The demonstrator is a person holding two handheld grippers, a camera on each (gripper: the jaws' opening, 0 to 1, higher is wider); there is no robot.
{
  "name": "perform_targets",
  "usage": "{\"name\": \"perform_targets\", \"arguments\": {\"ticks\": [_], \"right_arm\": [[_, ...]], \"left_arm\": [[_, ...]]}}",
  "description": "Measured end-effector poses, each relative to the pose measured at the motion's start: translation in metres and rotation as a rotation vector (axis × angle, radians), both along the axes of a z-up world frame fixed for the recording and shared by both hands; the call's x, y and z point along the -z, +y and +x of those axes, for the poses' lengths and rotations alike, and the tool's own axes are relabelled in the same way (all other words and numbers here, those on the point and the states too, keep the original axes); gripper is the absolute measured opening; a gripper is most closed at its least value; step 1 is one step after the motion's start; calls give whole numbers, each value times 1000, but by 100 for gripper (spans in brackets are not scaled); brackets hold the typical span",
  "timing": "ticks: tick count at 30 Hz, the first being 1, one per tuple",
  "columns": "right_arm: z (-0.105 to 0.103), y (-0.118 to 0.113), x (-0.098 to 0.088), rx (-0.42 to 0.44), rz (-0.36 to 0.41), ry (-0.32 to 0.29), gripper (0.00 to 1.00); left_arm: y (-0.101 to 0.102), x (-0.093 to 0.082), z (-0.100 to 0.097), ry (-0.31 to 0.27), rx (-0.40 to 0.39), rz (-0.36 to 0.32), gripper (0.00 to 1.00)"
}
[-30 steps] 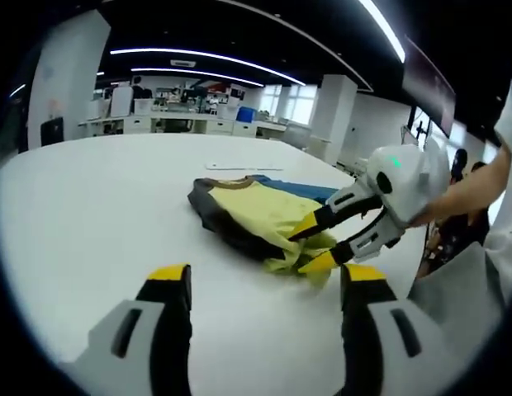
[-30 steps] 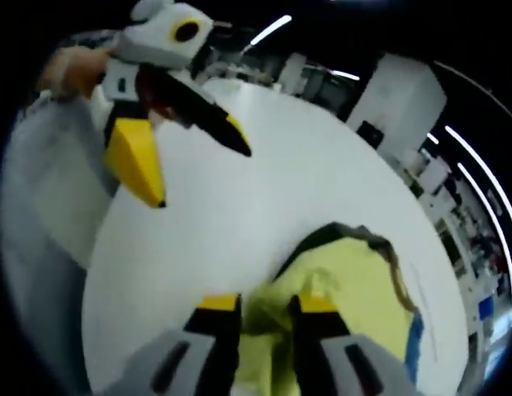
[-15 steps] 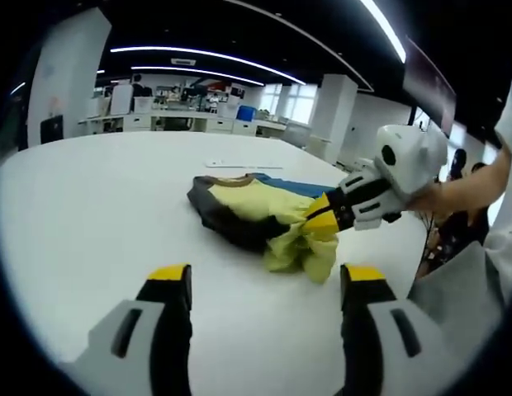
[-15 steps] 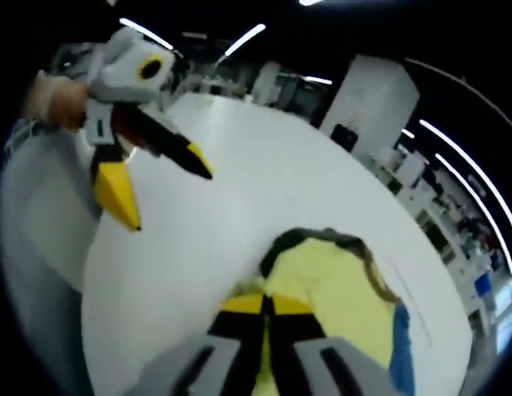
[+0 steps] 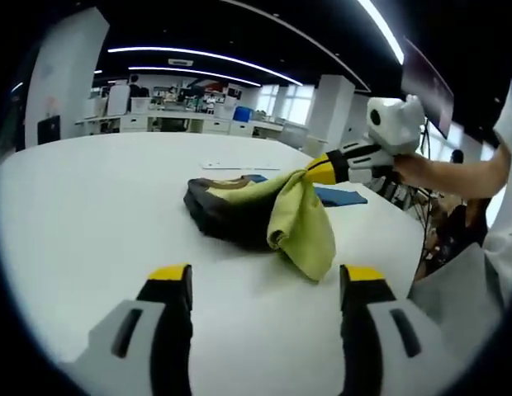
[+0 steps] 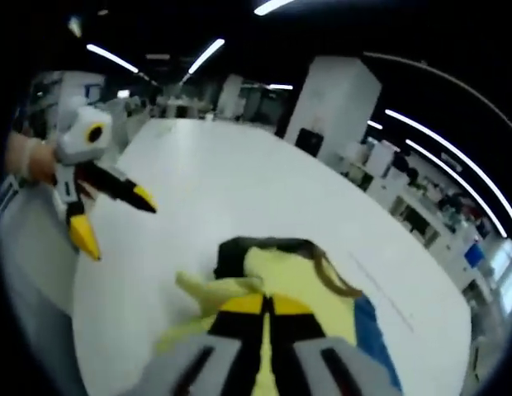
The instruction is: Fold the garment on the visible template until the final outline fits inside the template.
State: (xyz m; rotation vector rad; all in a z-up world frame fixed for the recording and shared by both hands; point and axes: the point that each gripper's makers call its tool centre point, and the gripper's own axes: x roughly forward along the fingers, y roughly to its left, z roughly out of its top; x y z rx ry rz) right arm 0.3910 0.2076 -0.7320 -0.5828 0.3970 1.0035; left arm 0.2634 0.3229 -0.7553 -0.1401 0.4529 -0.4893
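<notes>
The left gripper (image 5: 264, 289) hangs open and empty over the round white table (image 5: 91, 198). In the middle of the table lies the crumpled yellow, black and blue garment (image 5: 239, 210). On the right, the right gripper (image 5: 318, 169) is closed on its yellow flap, lifted for a fold. Next, I think, it must carry the flap across. I cannot make out the template.

garment (image 5: 239, 210) on table (image 5: 82, 206), one flap lifted above it by right gripper (image 5: 315, 170); left gripper (image 5: 264, 289) near, apart
</notes>
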Motion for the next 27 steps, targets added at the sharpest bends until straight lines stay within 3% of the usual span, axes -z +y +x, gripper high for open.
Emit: {"name": "perform_targets", "arguments": {"ticks": [12, 19, 27], "right_arm": [[50, -43, 41, 170, -30, 103, 0], [57, -56, 72, 218, -77, 152, 0], [55, -56, 73, 230, -64, 171, 0]], "left_arm": [[-1, 3, 8, 6, 8, 6, 67], [-4, 5, 15, 9, 15, 3, 67], [-7, 10, 18, 16, 25, 19, 65]]}}
